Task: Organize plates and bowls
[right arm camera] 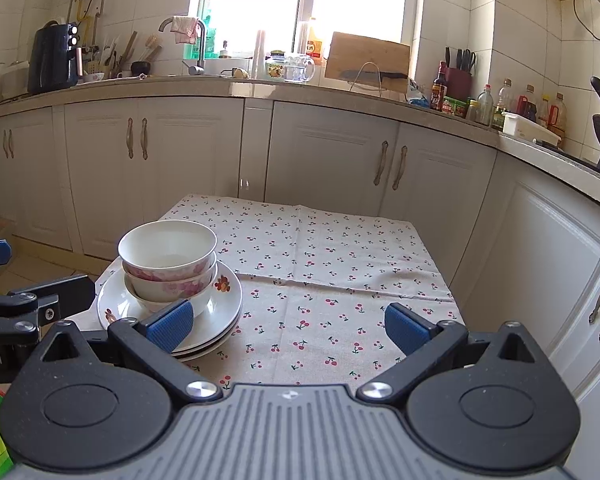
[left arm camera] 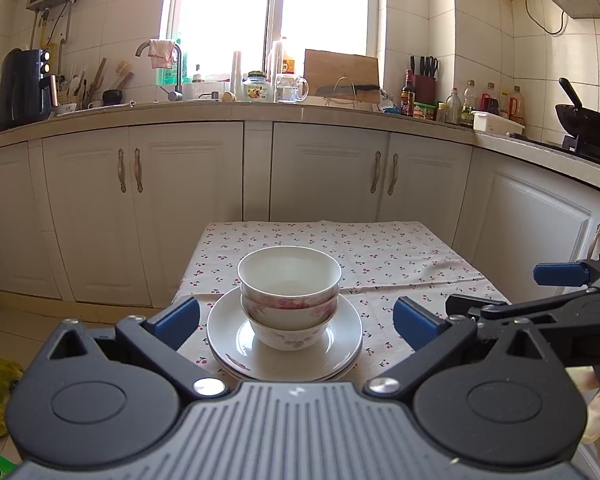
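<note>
The left tool (left arm camera: 296, 322) is hovering with its blue pads (left arm camera: 178, 320) spread wide, gripping nothing, and the stack of dishes is sitting straight ahead of it, framed between the two fingers. Three bowls (left arm camera: 289, 288) are nesting one inside another, the upper two showing pink flowers on their sides, and they are resting in the middle of the plates (left arm camera: 340, 344), which are themselves lying stacked on the cherry-print cloth (left arm camera: 400, 256) covering the small worktop (left arm camera: 204, 256).

The right tool (right arm camera: 290, 328) is likewise hanging with its fingers spread and holding nothing; ahead of it lies bare cloth (right arm camera: 332, 264), while the bowls (right arm camera: 167, 260) and plates (right arm camera: 228, 304) are standing off to its left, the near plate edge partly hidden behind its left pad (right arm camera: 170, 326). Each tool is showing at the edge of the other's view: the right tool (left arm camera: 562, 274) is sitting to the right of the left one, near the cloth's right side, with part of a hand (left arm camera: 598, 412) beneath it.

Beyond the worktop, white cabinets (left arm camera: 180, 208) are running under a long counter (left arm camera: 260, 110) with a faucet (left arm camera: 176, 68), a cutting board (left arm camera: 340, 74) and bottles (left arm camera: 484, 102), and a bright window (left arm camera: 272, 12) is glaring above it. A black wok (left arm camera: 586, 120) is standing far right of the left tool.
</note>
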The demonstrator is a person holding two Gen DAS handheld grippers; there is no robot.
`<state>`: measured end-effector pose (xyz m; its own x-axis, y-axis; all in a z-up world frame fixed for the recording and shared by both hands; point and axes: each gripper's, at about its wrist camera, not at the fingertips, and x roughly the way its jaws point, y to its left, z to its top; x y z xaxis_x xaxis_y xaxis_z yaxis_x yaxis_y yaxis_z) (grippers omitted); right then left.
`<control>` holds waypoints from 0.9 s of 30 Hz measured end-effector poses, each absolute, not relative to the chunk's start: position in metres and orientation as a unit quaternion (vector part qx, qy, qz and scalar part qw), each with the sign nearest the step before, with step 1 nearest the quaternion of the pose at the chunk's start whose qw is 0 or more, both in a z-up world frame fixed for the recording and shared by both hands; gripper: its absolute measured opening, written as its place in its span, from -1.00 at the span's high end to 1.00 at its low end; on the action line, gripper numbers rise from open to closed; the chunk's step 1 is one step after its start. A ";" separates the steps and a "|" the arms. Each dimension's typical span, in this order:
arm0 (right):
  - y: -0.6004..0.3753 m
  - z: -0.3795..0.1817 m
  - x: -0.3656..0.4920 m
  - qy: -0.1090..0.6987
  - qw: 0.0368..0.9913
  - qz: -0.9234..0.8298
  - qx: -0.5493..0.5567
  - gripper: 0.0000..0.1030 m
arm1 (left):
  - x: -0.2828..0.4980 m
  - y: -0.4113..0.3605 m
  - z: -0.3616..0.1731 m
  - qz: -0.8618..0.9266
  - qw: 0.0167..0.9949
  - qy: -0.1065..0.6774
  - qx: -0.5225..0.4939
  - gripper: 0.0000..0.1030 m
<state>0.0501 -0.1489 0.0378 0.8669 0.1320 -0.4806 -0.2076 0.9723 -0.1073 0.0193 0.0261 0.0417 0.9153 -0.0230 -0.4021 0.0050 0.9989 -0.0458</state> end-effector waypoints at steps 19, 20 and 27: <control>-0.147 0.038 0.047 0.238 0.964 0.082 -0.082 -1.00 | 0.020 0.027 0.042 -0.009 0.978 0.207 -0.024 -0.99; -0.147 0.038 0.047 0.238 0.964 0.082 -0.082 -1.00 | 0.020 0.027 0.042 -0.009 0.978 0.207 -0.025 -0.99; -0.147 0.038 0.046 0.236 0.965 0.082 -0.081 -1.00 | 0.018 0.026 0.042 -0.008 0.978 0.205 -0.027 -0.99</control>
